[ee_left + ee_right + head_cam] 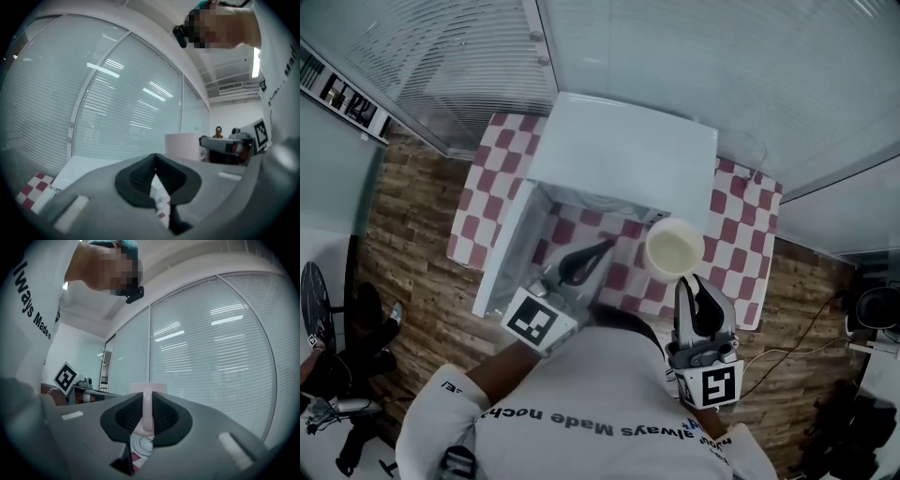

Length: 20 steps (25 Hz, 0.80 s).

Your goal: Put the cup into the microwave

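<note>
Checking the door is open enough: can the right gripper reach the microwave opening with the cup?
Probably yes. The door stands swung out left, and the right gripper holds the cup right before the microwave. The left gripper, shut, sits left of that path.

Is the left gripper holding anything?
No, the left gripper has its jaws closed tip to tip, and nothing sits between them.

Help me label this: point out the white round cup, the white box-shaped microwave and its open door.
white round cup (675,249), head view, pale inside.
white box-shaped microwave (623,150), head view, flat top.
open microwave door (502,253), head view, white frame.
</note>
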Each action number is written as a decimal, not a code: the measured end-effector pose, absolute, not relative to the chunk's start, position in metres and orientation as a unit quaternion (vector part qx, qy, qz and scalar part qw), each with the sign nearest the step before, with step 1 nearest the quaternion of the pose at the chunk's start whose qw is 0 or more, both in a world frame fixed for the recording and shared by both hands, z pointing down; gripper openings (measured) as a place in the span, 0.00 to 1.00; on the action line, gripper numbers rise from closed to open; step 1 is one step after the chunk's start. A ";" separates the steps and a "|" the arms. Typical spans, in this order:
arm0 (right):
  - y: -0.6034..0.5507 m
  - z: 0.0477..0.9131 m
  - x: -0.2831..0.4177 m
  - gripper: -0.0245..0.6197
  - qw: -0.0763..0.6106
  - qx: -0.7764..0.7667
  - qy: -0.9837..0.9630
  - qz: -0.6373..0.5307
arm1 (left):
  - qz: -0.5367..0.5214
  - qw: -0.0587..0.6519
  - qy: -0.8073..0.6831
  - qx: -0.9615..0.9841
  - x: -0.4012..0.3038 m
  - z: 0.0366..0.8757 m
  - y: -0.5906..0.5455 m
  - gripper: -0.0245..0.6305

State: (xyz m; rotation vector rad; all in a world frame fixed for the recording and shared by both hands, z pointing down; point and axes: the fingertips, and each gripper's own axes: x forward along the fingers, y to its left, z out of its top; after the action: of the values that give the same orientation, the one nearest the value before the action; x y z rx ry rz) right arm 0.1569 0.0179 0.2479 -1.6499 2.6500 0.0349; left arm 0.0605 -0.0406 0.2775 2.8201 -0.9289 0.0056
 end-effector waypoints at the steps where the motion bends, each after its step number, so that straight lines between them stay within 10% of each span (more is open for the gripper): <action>1: 0.015 0.248 0.160 0.10 0.010 -0.526 0.850 0.014 | 0.002 0.085 -0.314 0.946 0.063 0.279 -0.043 0.04; 20: -0.025 0.235 0.133 0.10 0.022 -0.530 0.847 0.016 | -0.008 0.086 -0.317 0.945 0.032 0.266 -0.082 0.04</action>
State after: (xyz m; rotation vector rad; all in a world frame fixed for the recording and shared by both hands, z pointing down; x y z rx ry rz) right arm 0.1326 -0.0245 0.2350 -1.6431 2.6259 0.0510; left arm 0.0316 -0.0819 0.2664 2.8154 -0.9444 -0.0229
